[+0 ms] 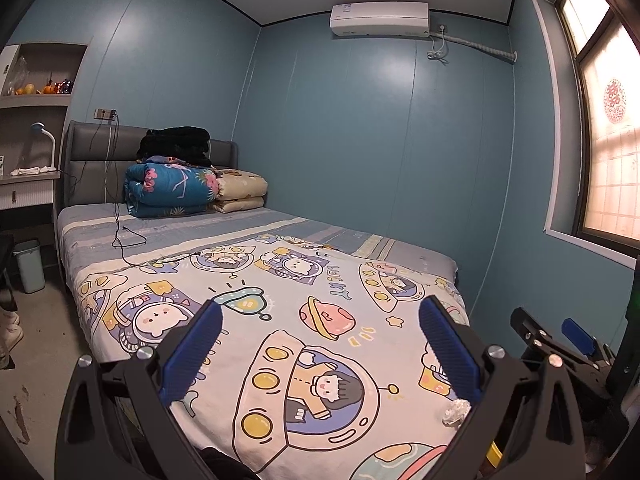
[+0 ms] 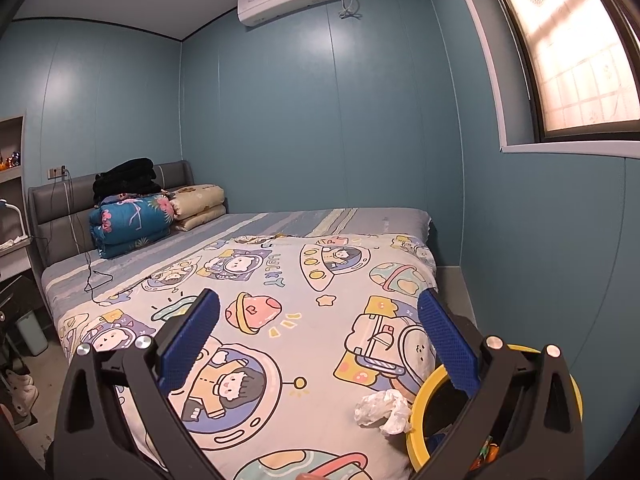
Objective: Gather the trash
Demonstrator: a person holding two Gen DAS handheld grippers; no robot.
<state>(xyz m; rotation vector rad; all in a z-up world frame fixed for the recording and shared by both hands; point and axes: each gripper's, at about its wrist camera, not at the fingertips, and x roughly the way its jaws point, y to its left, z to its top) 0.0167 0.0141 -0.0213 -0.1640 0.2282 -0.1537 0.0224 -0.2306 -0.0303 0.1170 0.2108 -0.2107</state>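
A crumpled white tissue (image 2: 382, 406) lies on the cartoon-print bedspread (image 2: 280, 340) near the bed's front right corner. It also shows in the left wrist view (image 1: 456, 411), partly behind the right finger. A yellow-rimmed bin (image 2: 418, 420) with some wrappers inside stands right beside the tissue. My right gripper (image 2: 318, 340) is open and empty above the bedspread, the tissue below and right of its gap. My left gripper (image 1: 320, 348) is open and empty over the bedspread. The right gripper (image 1: 560, 336) shows at the left view's right edge.
Folded quilts (image 1: 172, 188) and a black garment are stacked at the headboard. A charging cable (image 1: 124, 236) trails over the mattress. A pale bin (image 1: 30, 266) stands on the floor left of the bed, by a desk with a lamp. Blue walls and a window close the right side.
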